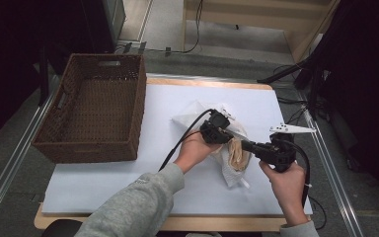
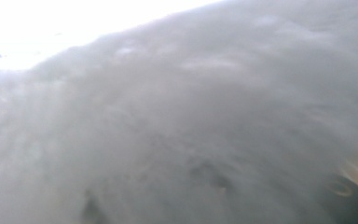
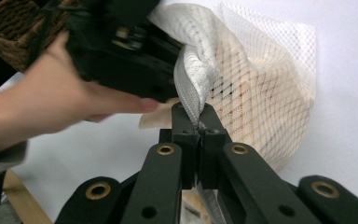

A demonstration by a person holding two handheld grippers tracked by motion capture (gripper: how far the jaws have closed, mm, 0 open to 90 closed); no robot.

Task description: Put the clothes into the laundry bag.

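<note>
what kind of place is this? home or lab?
Probably a lab or recording workspace: a white-topped table on a railed frame, loose cables across the floor, and a wicker basket set out beside a mesh bag.

High view looks down, right gripper view close, both sharing mesh bag (image 1: 234, 148), left gripper view pressed blurry.

Right tongs (image 3: 198, 122) jaws pressed together; left tongs (image 1: 216, 127) in hand, jaw state hidden.
</note>
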